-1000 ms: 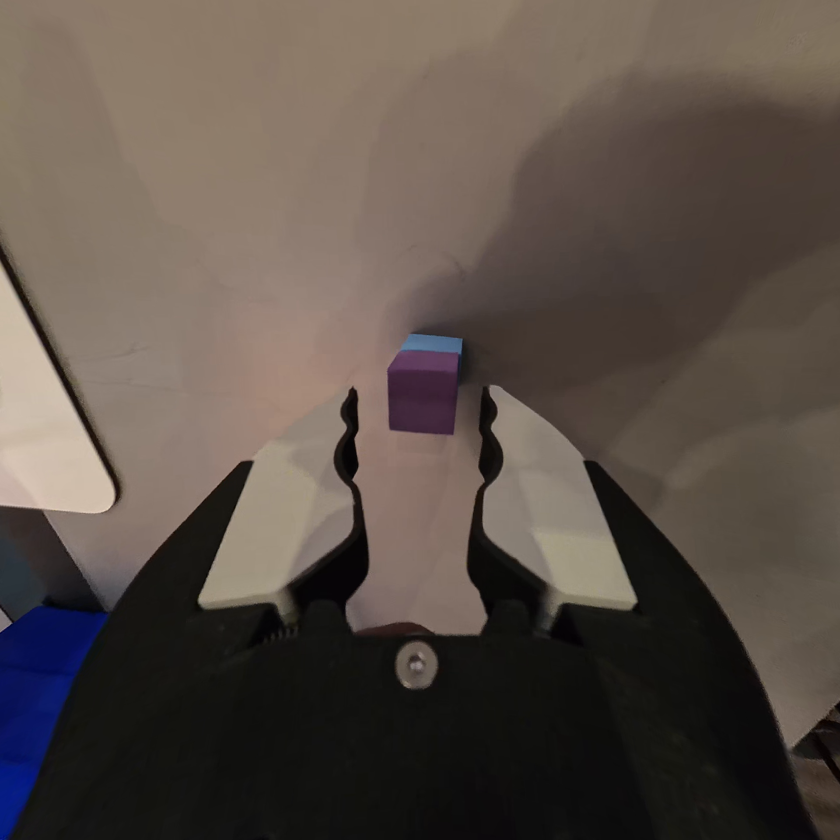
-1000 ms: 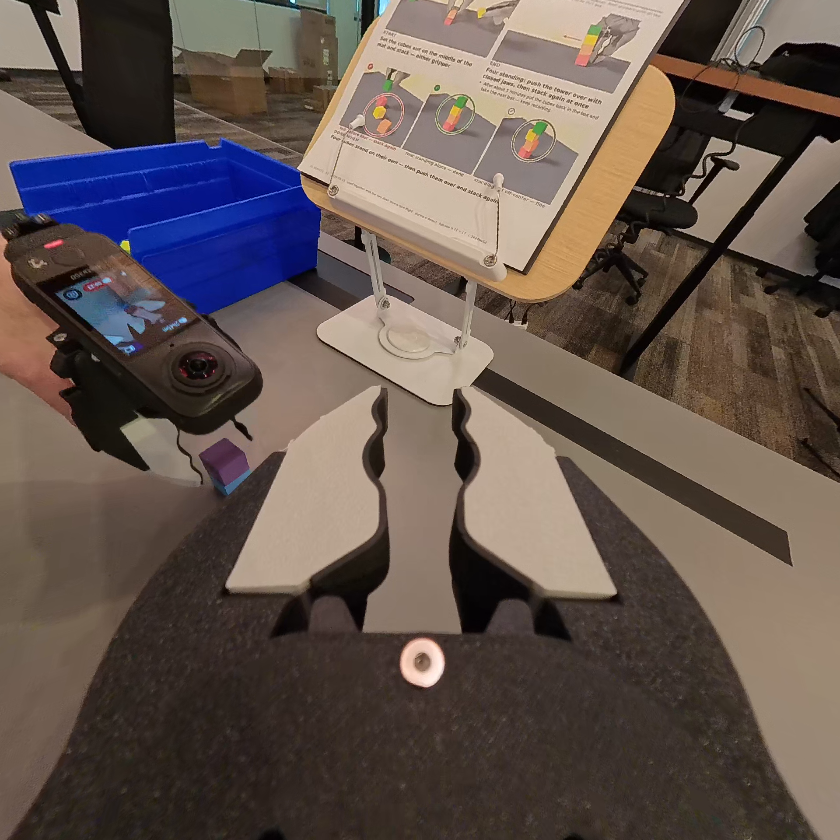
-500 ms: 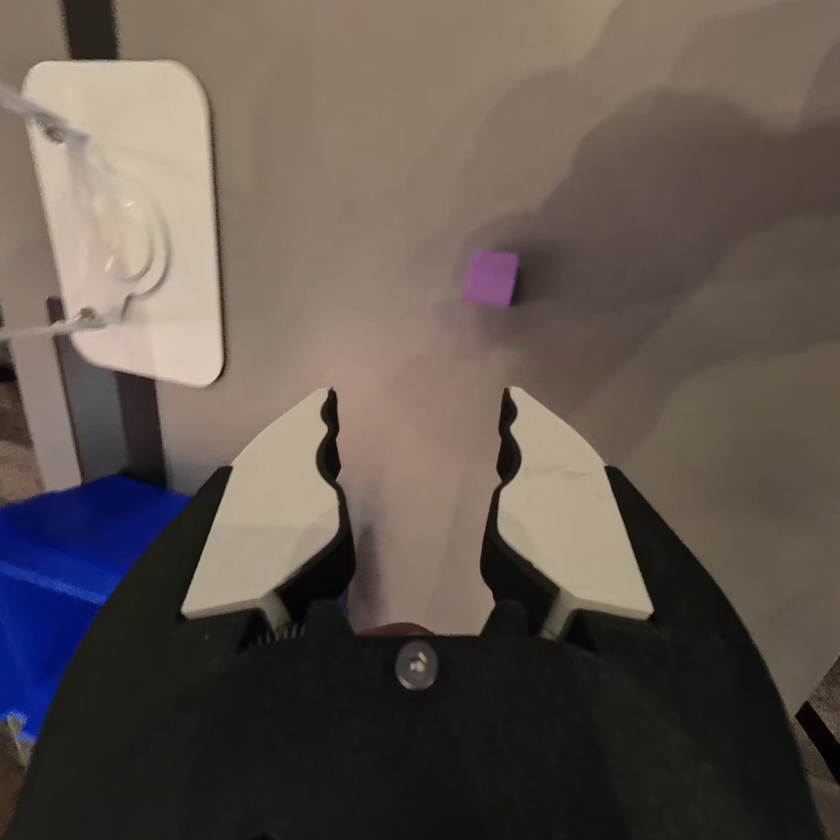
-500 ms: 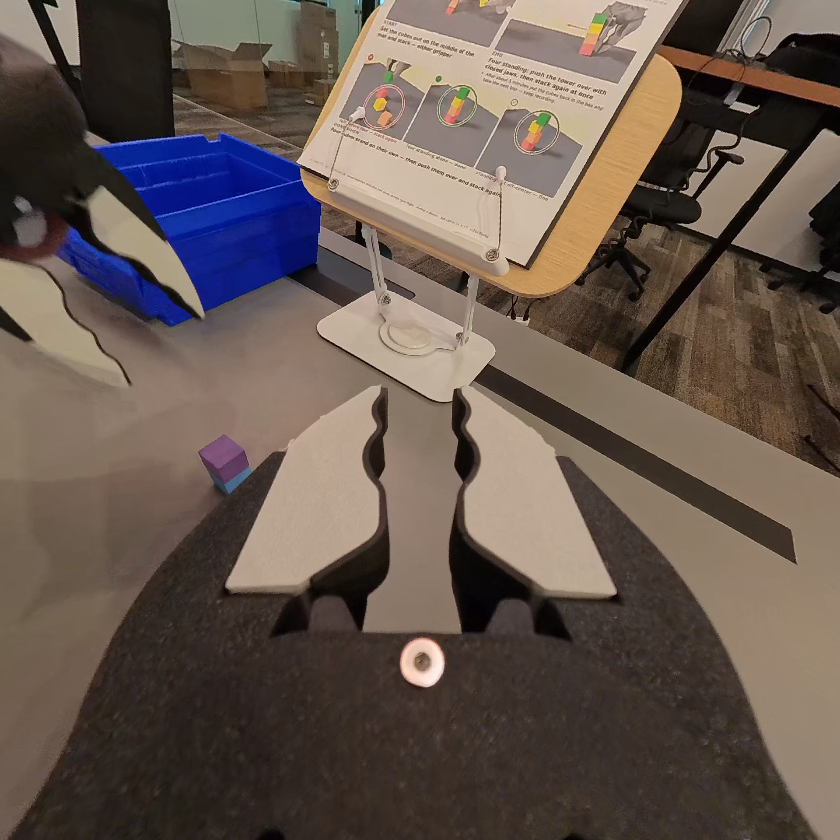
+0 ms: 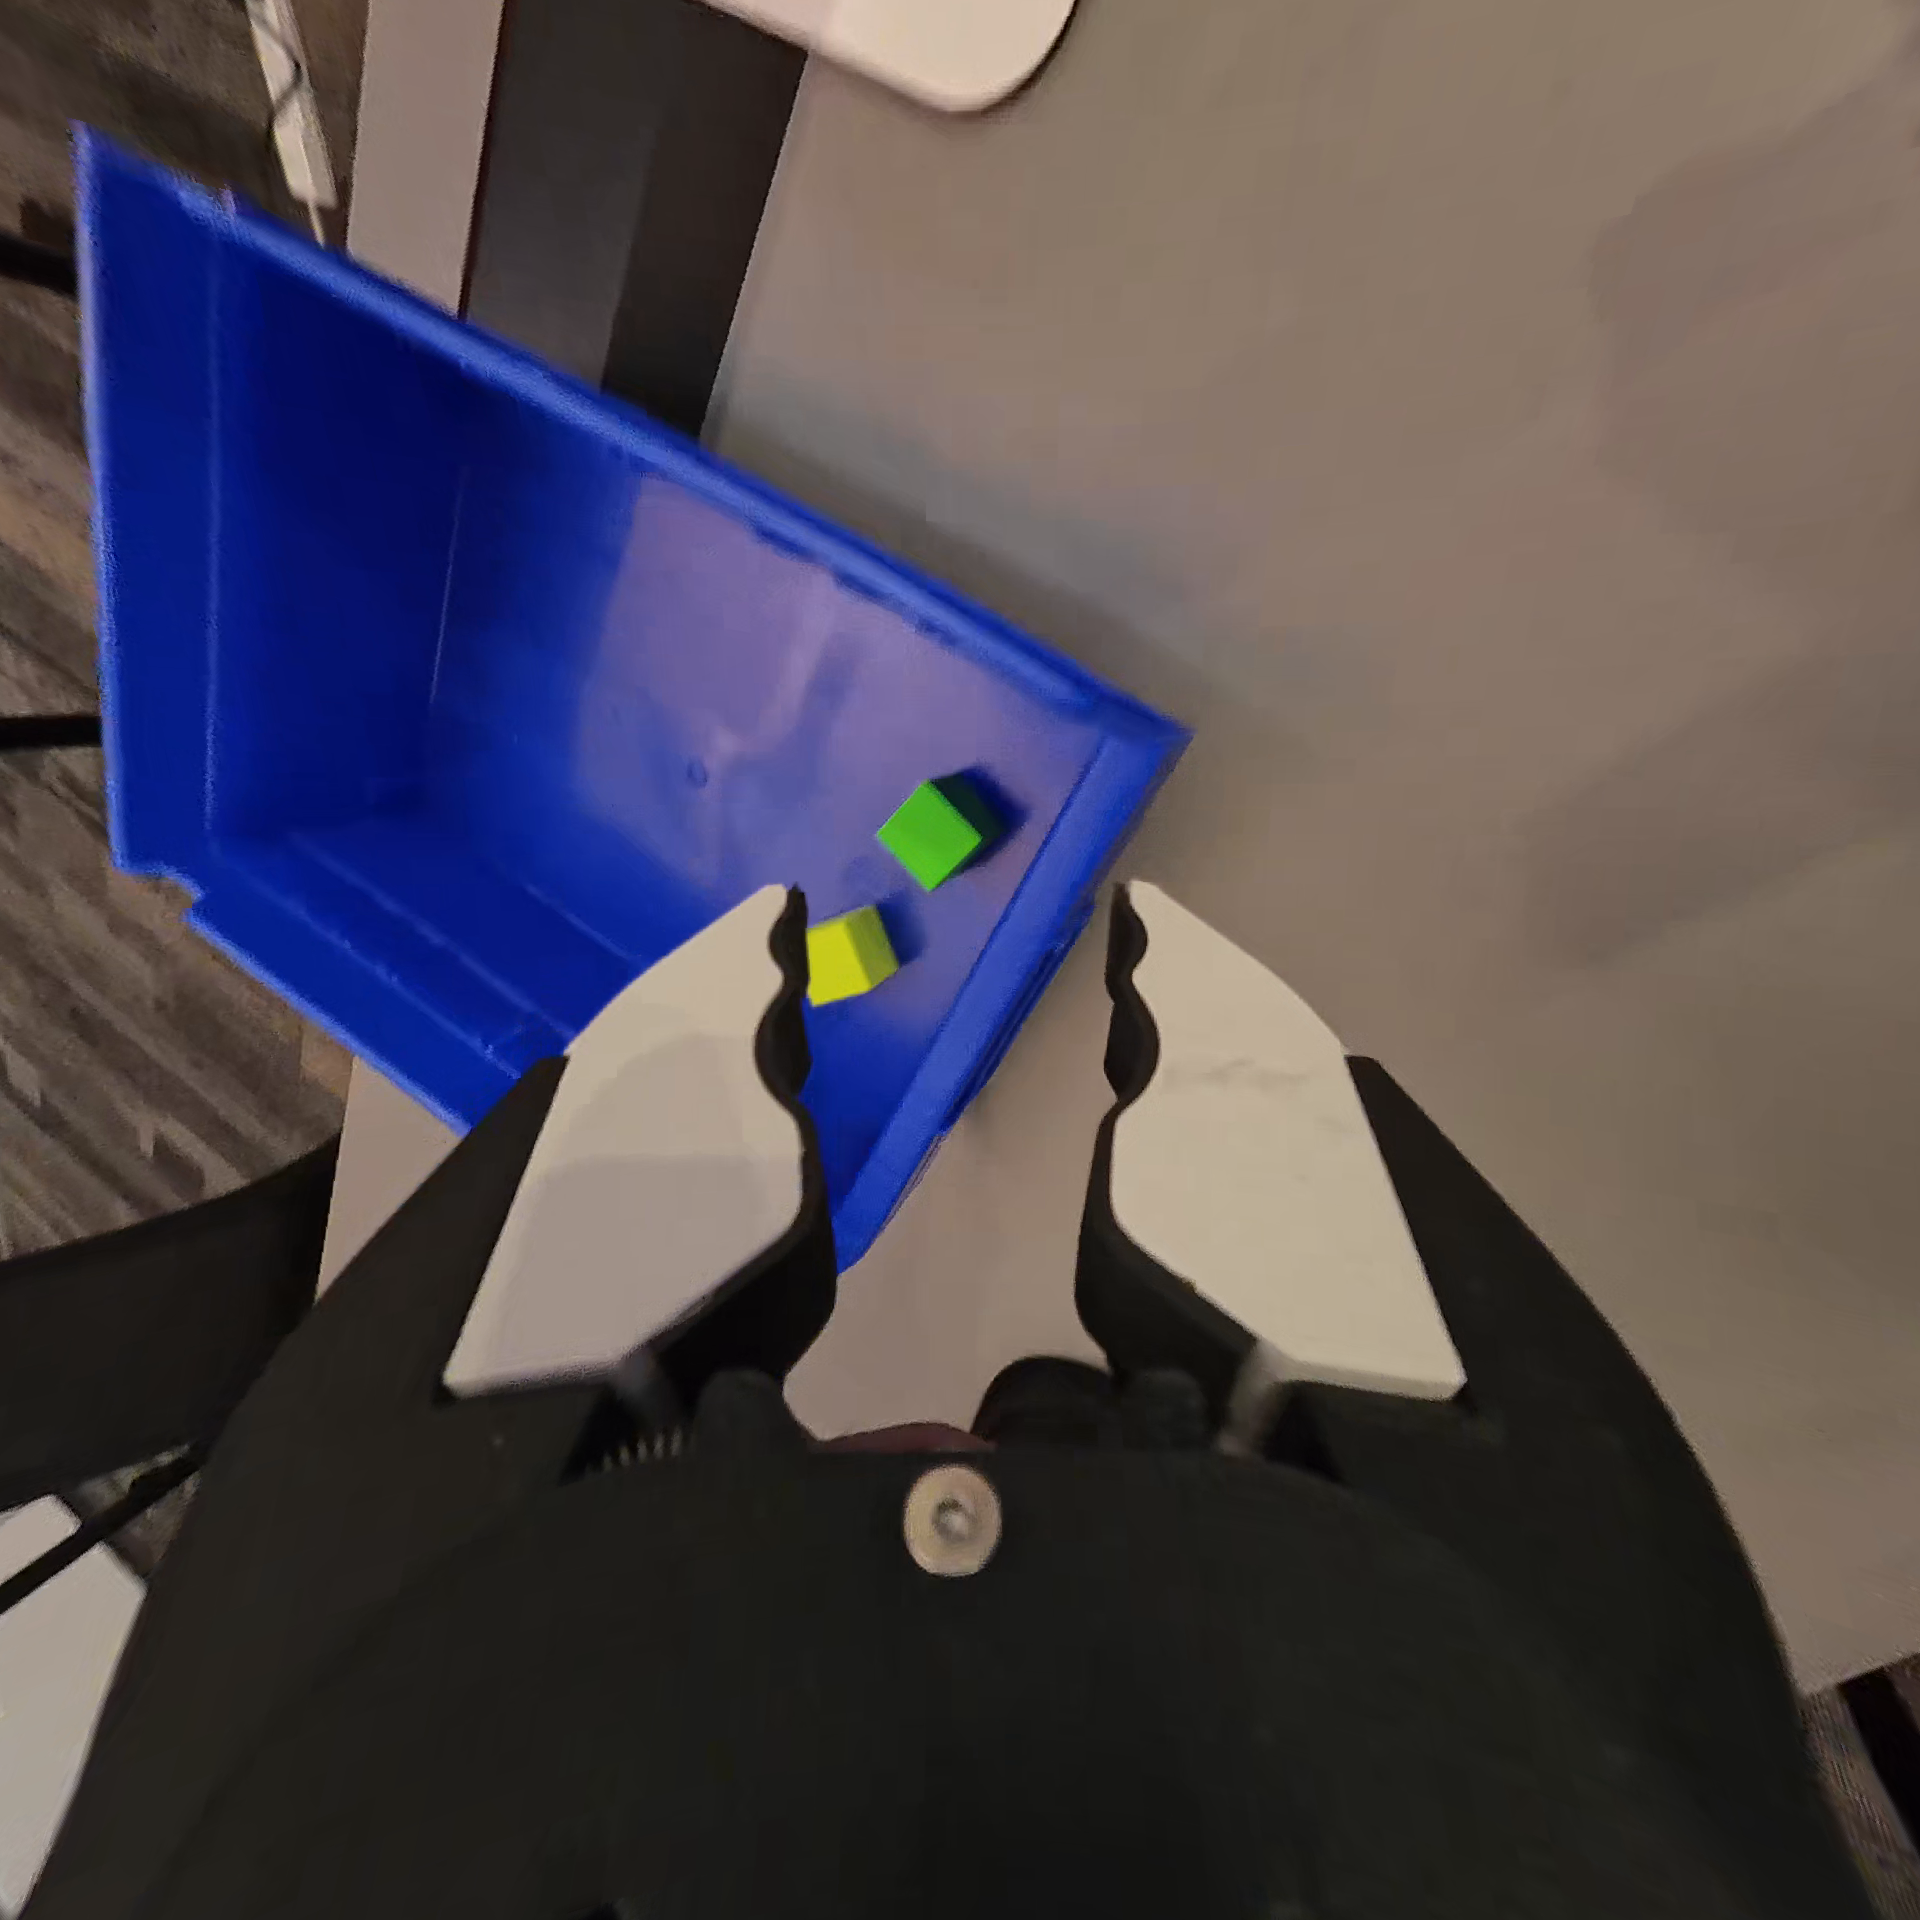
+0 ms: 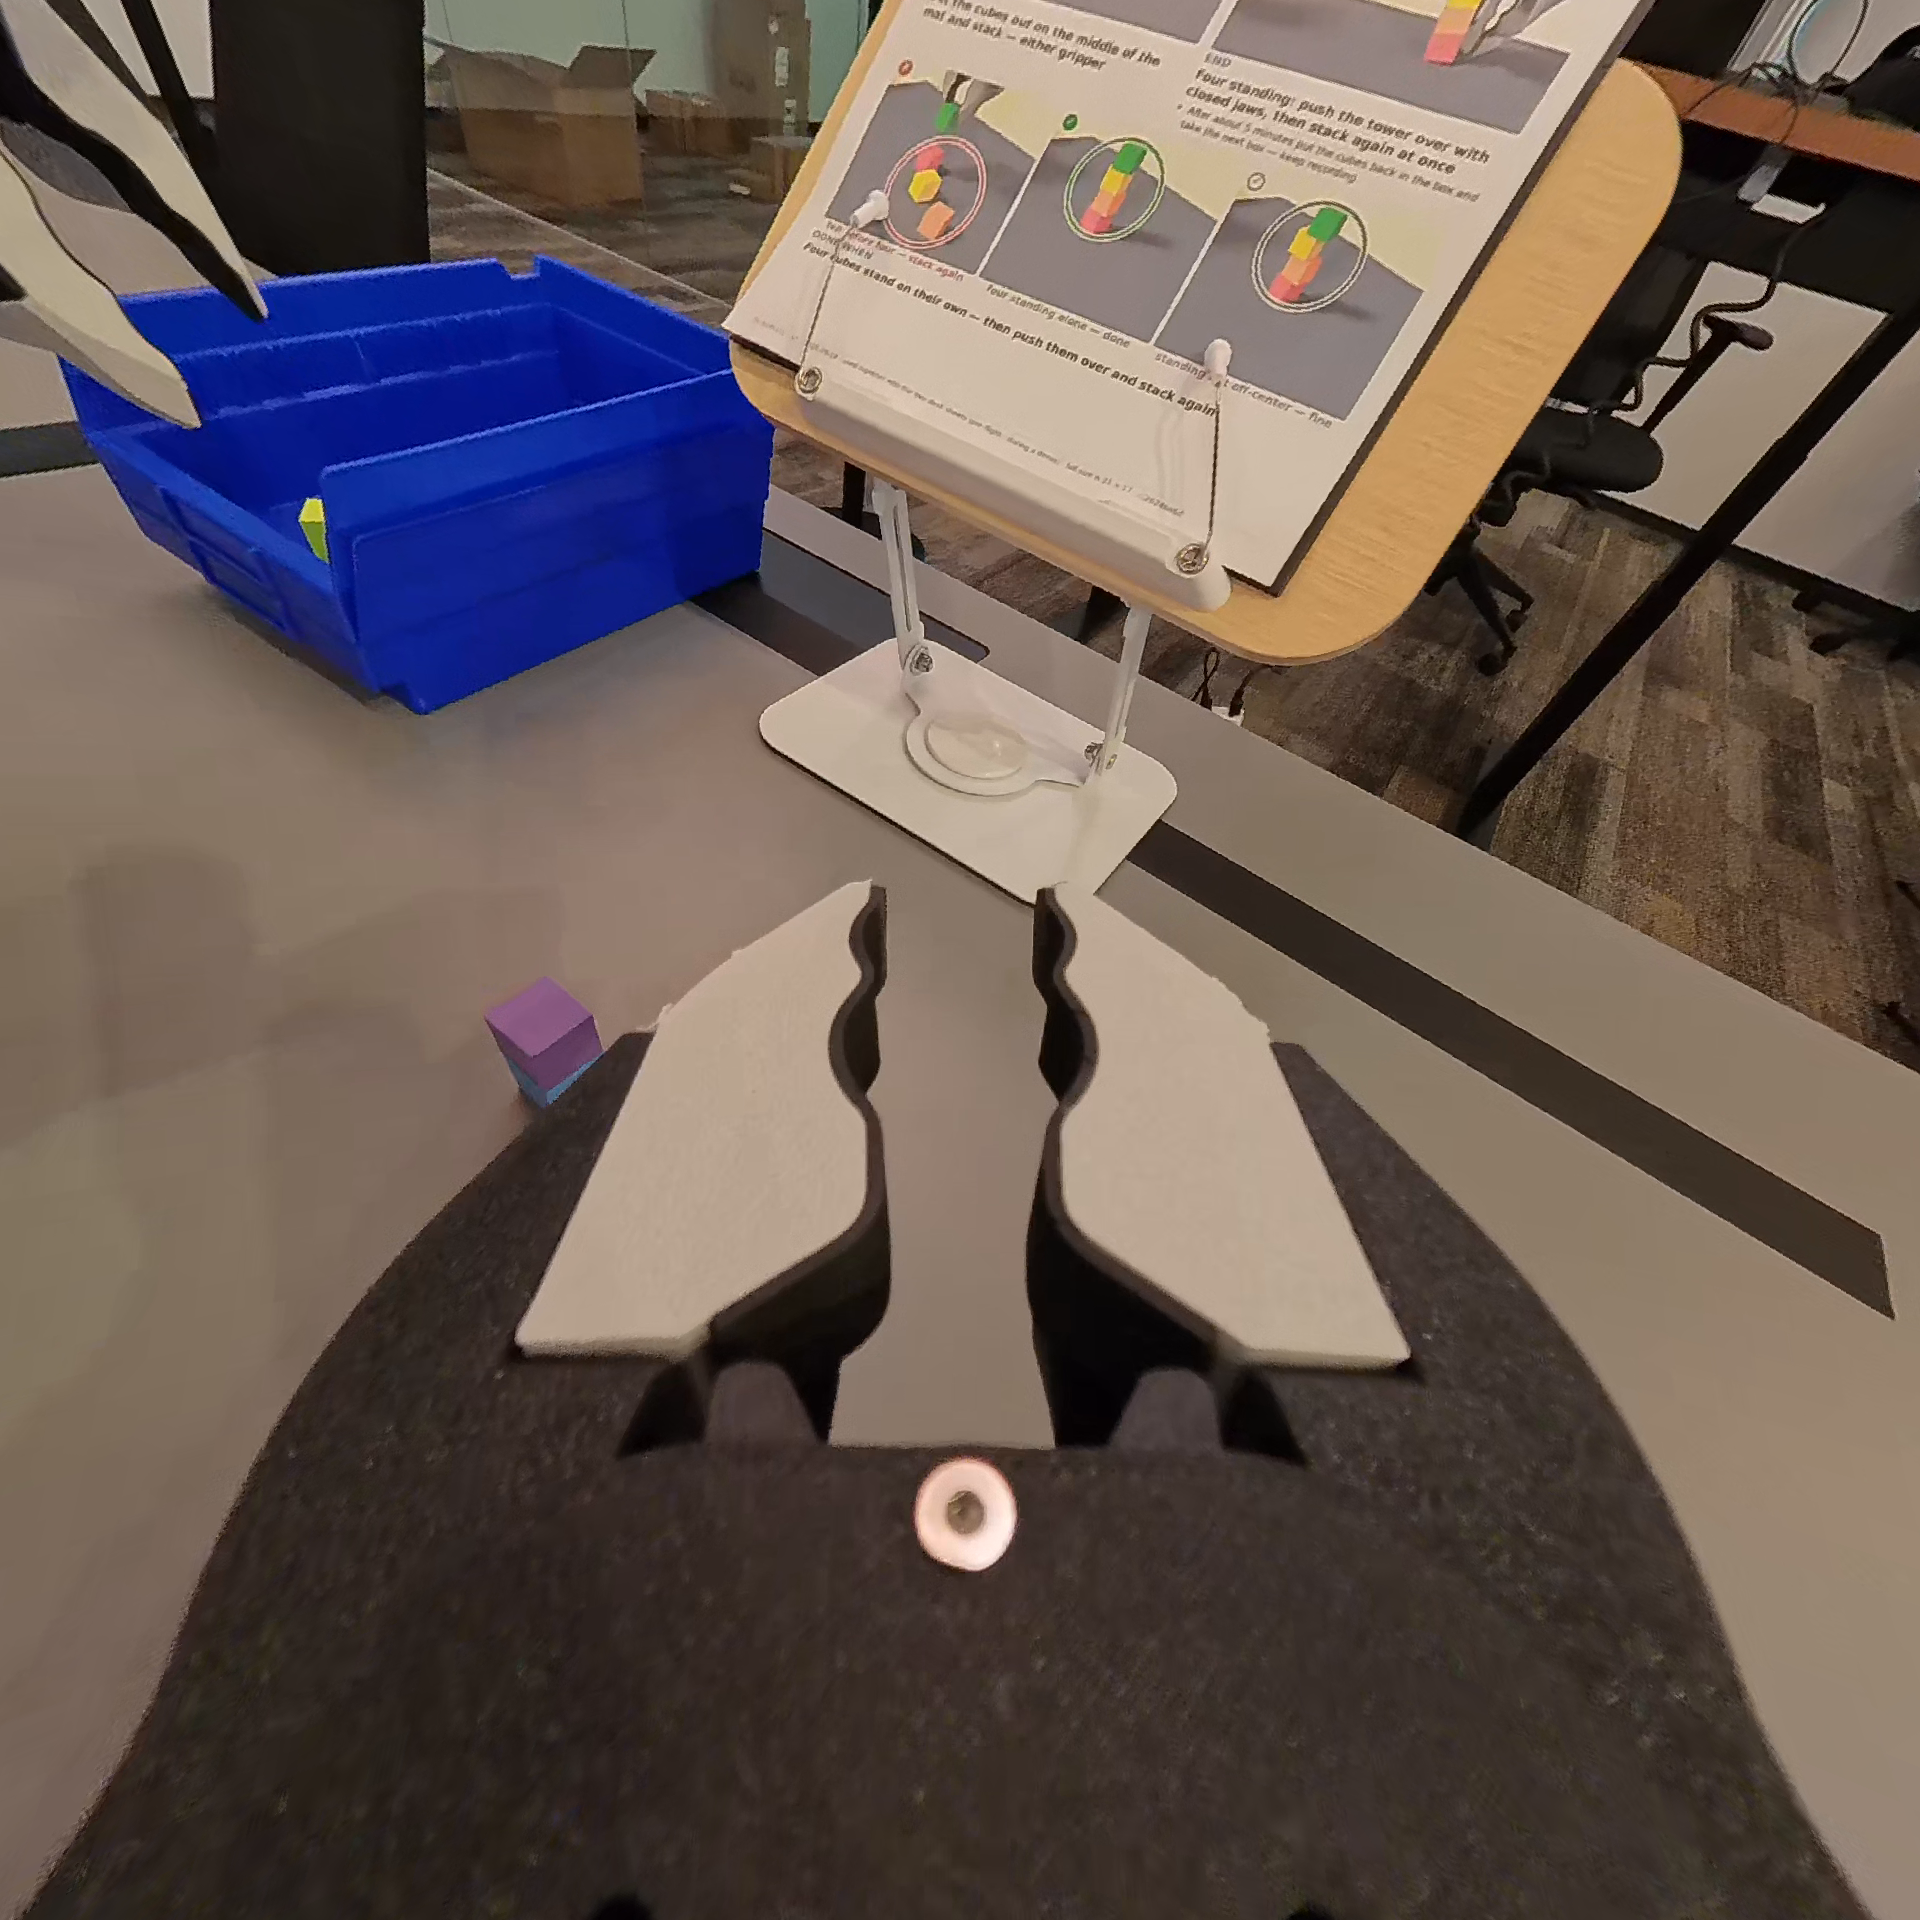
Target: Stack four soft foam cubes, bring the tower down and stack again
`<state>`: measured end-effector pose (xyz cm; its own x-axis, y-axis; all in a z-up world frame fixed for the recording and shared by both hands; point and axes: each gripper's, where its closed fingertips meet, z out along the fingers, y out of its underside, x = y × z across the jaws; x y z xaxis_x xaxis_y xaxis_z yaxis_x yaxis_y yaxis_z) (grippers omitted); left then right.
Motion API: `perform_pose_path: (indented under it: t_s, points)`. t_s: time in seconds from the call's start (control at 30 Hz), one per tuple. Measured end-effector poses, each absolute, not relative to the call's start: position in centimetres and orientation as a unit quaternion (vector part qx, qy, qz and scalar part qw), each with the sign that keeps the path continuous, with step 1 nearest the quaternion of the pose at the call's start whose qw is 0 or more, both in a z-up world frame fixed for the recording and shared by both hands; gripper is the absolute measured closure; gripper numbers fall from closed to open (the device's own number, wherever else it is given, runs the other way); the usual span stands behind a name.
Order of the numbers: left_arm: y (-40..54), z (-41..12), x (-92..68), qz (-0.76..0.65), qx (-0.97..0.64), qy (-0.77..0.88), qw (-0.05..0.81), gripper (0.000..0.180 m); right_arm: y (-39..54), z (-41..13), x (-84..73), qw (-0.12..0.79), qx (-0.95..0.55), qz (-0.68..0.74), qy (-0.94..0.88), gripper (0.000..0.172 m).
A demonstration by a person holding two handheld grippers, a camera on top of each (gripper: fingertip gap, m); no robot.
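My left gripper is open and empty, held above the near corner of the blue bin. A green cube and a yellow cube lie on the bin floor below the fingertips. In the right wrist view a purple cube sits on a light blue cube on the grey table, left of my right gripper. My right gripper is open and empty, low over the table. The left gripper's fingers show at the top left, above the bin; the yellow cube peeks over its wall.
A white-footed stand holding a wooden board with an instruction sheet stands behind my right gripper. A dark strip runs across the table. Office chairs and floor lie beyond the table edge. Tip to tip, the grippers are about 40 cm apart. To reach the green cube in a straight line is about 11 cm for my left fingers, about 45 cm for my right.
My left gripper has let go of the purple cube on the light blue one, risen and swung left to above the blue bin, with its jaws a little narrower than half a second ago. My right gripper has stayed put.
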<state>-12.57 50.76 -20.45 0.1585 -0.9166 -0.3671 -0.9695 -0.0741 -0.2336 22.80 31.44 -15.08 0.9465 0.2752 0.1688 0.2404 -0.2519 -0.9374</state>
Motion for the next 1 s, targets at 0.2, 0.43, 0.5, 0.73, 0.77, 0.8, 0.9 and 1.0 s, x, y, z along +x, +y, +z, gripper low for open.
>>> perform_pose_path:
  t_s: [0.2,0.43,0.5,0.73,0.77,0.8,0.9,1.0]
  points:
    - [53.5,-23.8,-15.8,0.089,-0.741,0.642,0.178,0.129,31.8,-16.0,22.2,0.581,-0.796,0.024,-0.167,0.145]
    - [55.8,-27.5,-17.8,0.11,-0.771,0.614,0.128,0.134,32.2,-17.1,21.5,0.57,-0.803,0.026,-0.175,0.145]
    - [56.8,-28.1,-18.2,0.113,-0.79,0.591,0.121,0.136,32.3,-17.4,21.4,0.566,-0.805,0.027,-0.176,0.145]
    - [59.0,-30.0,-19.2,0.093,-0.84,0.526,0.098,0.136,32.5,-18.1,21.5,0.56,-0.809,0.027,-0.175,0.145]
    - [58.8,-30.5,-19.4,0.088,-0.843,0.523,0.085,0.135,32.5,-18.2,21.6,0.56,-0.81,0.027,-0.175,0.145]
    - [58.8,-30.9,-19.6,0.087,-0.846,0.52,0.077,0.14,32.5,-18.2,21.7,0.56,-0.81,0.028,-0.174,0.145]
    - [59.1,-31.1,-19.7,0.084,-0.854,0.508,0.077,0.146,32.5,-18.3,21.8,0.56,-0.81,0.028,-0.172,0.145]
    - [59.2,-31.3,-19.7,0.089,-0.853,0.509,0.075,0.153,32.5,-18.3,21.8,0.559,-0.811,0.026,-0.173,0.145]
